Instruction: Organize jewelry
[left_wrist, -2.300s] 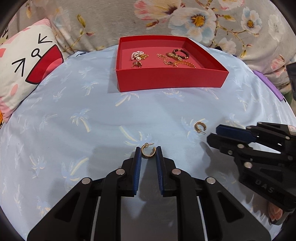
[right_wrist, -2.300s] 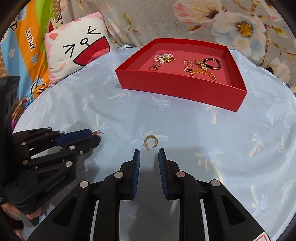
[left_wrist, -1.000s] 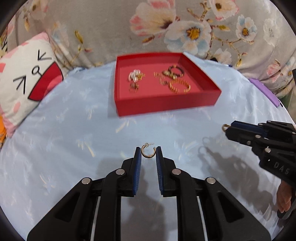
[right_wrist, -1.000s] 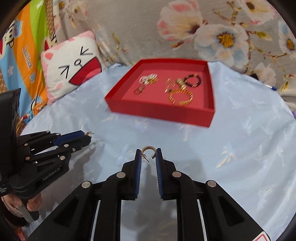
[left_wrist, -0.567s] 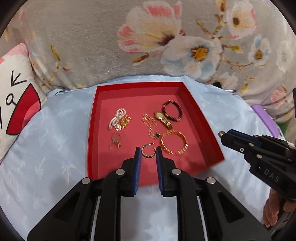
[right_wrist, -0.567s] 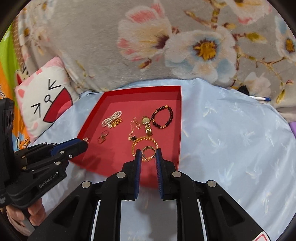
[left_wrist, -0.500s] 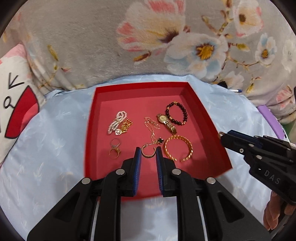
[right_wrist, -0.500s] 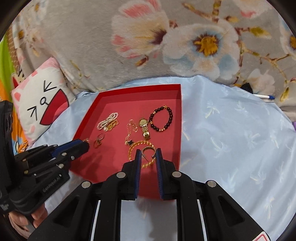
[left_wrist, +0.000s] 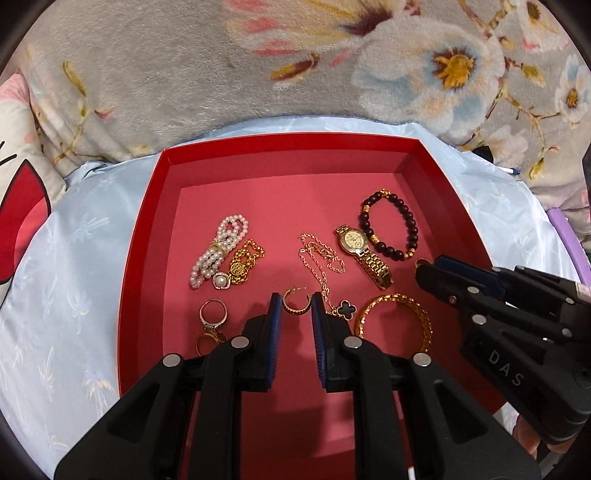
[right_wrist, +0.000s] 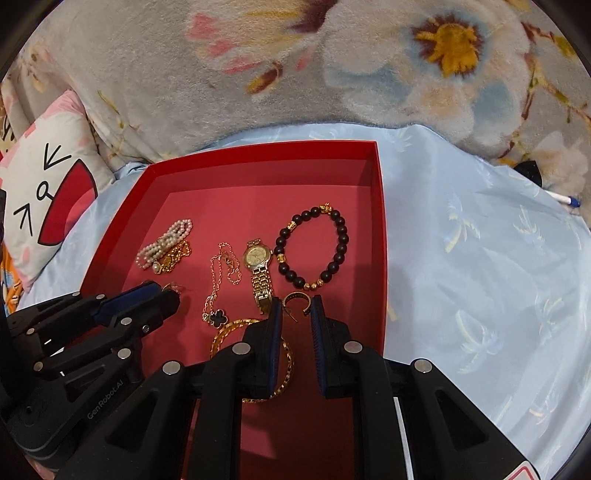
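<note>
Both the left gripper (left_wrist: 295, 308) and right gripper (right_wrist: 296, 310) pinch light, stiff, slippery hoop earrings (left_wrist: 295, 305) across their curves above the red tray (left_wrist: 142, 236).

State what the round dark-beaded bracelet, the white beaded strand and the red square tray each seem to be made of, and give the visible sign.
Round dark-beaded bracelet: probably polished wood or stone, dull sheen, with small gold-coloured spacers. White beaded strand: pearl or imitation pearl, soft lustre. Red square tray: likely matte card, with thin, sharply folded walls.
</note>
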